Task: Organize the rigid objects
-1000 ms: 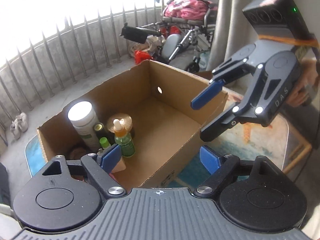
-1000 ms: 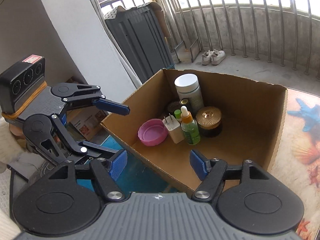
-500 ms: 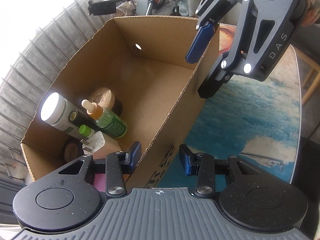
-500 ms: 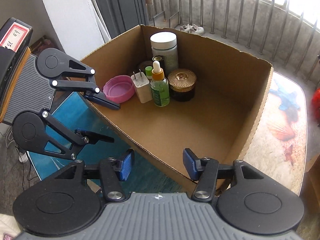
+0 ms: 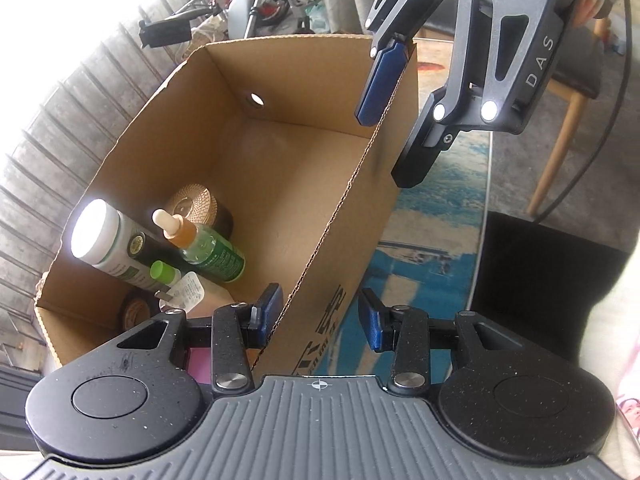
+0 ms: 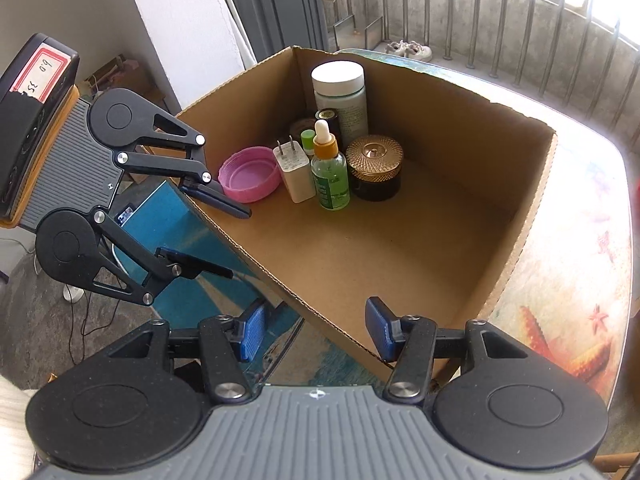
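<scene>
Two handheld grippers straddle the near wall of an open cardboard box (image 6: 400, 240) on a table (image 6: 580, 280). The left gripper (image 5: 320, 316) and the right gripper (image 6: 316, 332) both stand partly open, pads clear of the cardboard. Bottles, jars (image 6: 374, 168) and a pink lid (image 6: 250, 174) cluster in one corner.

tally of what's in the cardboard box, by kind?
Bottles and tubes: 4: white-capped bottle, dropper bottle, green-capped tube, dark tube
Jars: 2: gold-lidded jar, dark jar
Pink lid: 1
White charger plug: 1
Total: 8
</scene>
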Demonstrator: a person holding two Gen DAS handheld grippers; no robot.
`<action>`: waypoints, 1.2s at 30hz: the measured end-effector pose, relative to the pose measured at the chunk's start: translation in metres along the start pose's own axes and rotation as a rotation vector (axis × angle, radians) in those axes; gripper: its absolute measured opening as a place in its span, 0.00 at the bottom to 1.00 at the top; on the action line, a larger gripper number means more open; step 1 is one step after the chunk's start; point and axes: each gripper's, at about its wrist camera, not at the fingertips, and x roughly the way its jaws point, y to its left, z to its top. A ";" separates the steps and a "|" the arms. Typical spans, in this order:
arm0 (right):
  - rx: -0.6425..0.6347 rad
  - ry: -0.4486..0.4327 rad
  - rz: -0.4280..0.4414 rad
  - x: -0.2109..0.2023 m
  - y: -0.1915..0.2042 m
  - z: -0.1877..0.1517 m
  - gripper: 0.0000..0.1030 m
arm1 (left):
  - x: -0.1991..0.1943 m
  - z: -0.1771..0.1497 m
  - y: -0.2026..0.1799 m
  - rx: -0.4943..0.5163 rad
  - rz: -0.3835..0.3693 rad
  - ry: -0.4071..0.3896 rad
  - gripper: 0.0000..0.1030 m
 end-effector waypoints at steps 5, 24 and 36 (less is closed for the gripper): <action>-0.015 0.005 0.010 -0.003 0.008 -0.004 0.55 | -0.012 -0.016 -0.014 -0.053 -0.008 -0.046 0.41; 0.005 -0.056 0.082 -0.003 0.006 -0.007 0.56 | -0.028 -0.034 -0.045 -0.162 0.084 -0.125 0.63; 0.191 -0.392 0.100 -0.049 0.013 -0.026 0.57 | -0.083 -0.067 -0.030 -0.553 0.154 -0.359 0.81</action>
